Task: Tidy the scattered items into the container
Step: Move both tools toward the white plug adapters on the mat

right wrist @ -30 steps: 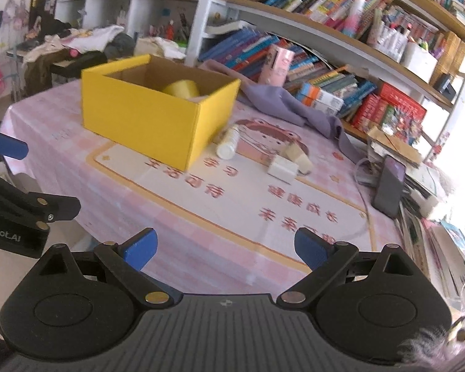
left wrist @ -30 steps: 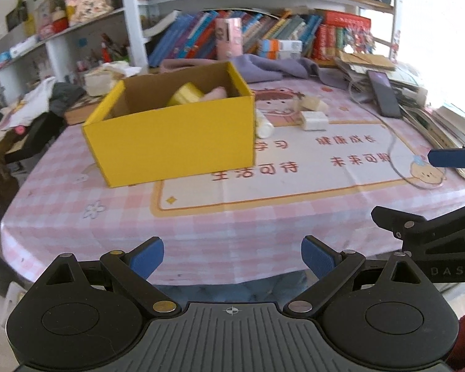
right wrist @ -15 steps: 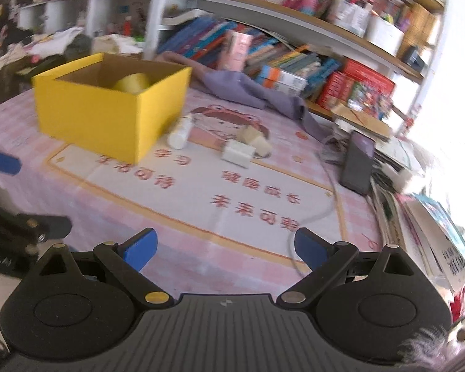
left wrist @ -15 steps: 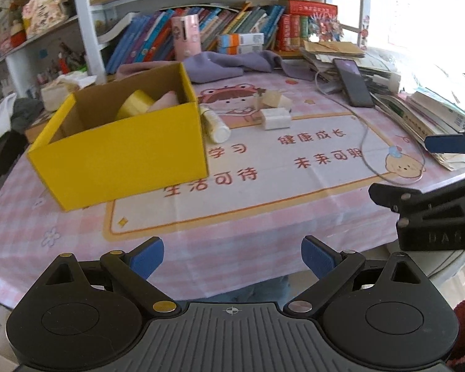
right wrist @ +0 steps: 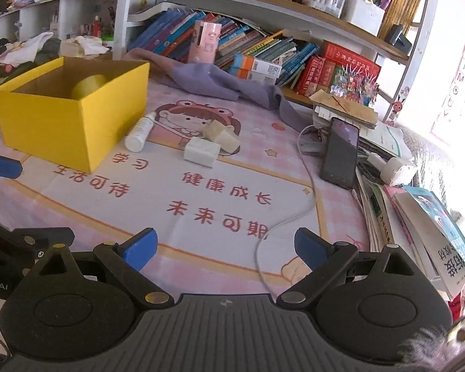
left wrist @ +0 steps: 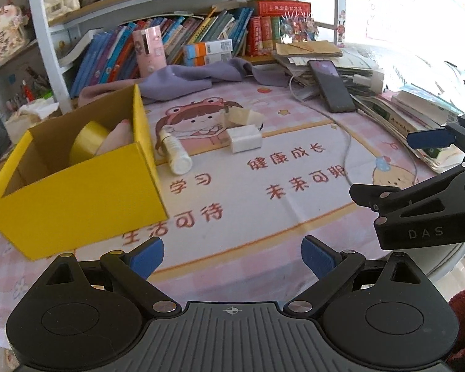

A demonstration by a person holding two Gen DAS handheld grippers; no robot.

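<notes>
From the left wrist camera, the left gripper (left wrist: 232,255) hangs low over the near edge of a table covered by a pink checked cloth (left wrist: 241,226), its two blue-tipped fingers spread wide apart with nothing between them. The landmark is a yellow cardboard box (left wrist: 77,198), open at the top, standing ahead and to the left of the gripper. Inside the box sits a yellow tape roll (left wrist: 88,142) and, next to it, something pale pink (left wrist: 116,135) whose shape is too hidden by the box wall to name. Just right of the box lies a white bottle (left wrist: 175,152) on its side, close to the box's right wall. Further right of the box are a white charger block (left wrist: 245,139) and, just behind it, a beige block (left wrist: 240,117). Well right of the box, a black phone (left wrist: 331,85) leans on a pile of papers. The right gripper (left wrist: 431,183) shows at the far right edge.

From the right wrist camera, the right gripper (right wrist: 224,248) also hovers above the table's near edge, fingers held wide apart and empty. The yellow box (right wrist: 68,121) stands far left, the tape roll (right wrist: 88,85) visible inside. The white bottle (right wrist: 139,131) lies against the box's right side; the charger block (right wrist: 201,152) and beige block (right wrist: 221,135) lie further right, touching each other. A white cable (right wrist: 294,214) trails from the phone (right wrist: 339,152) toward the gripper.
</notes>
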